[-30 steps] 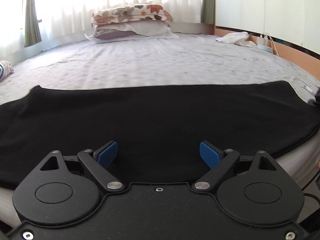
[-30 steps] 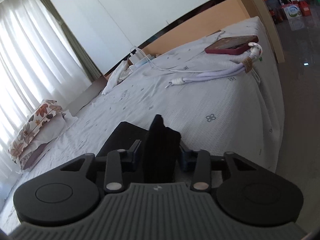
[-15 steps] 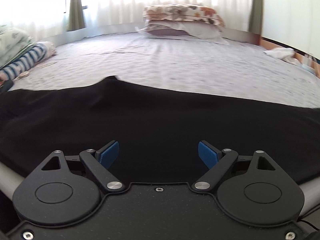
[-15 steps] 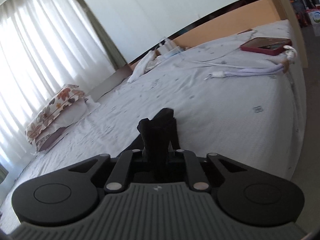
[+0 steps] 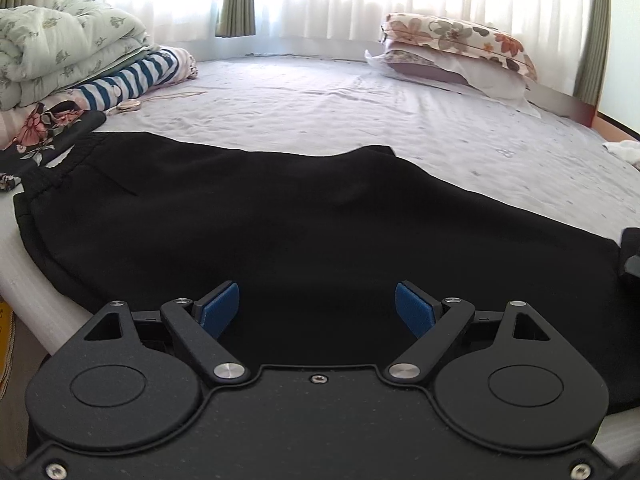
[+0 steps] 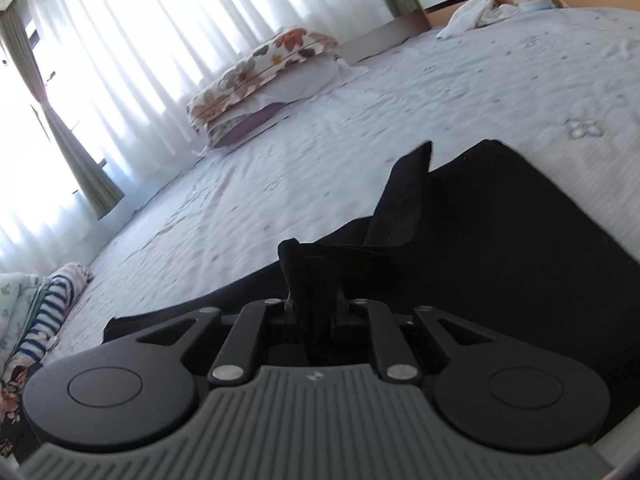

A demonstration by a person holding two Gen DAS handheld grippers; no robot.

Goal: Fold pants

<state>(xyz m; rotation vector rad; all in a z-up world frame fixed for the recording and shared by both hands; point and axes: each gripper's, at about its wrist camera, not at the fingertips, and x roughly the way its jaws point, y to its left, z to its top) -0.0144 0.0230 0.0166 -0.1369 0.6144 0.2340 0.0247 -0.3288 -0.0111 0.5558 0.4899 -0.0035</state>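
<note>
Sunlit bed (image 5: 360,120) carries black pants (image 5: 280,232) along its near edge; right gripper (image 6: 314,304) has just clenched on a pant end and lifts it, left gripper (image 5: 316,310) gaping, so folding begins.

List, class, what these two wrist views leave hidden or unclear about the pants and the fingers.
- Right wrist view: the right gripper finger pads, covered by the bunched black pants fabric.
- Left wrist view: the pants' near edge, behind the left gripper body.
- Left wrist view: the pants' right end, cut off by the frame edge.
- Right wrist view: the waistband end, behind the gripper body.
</note>
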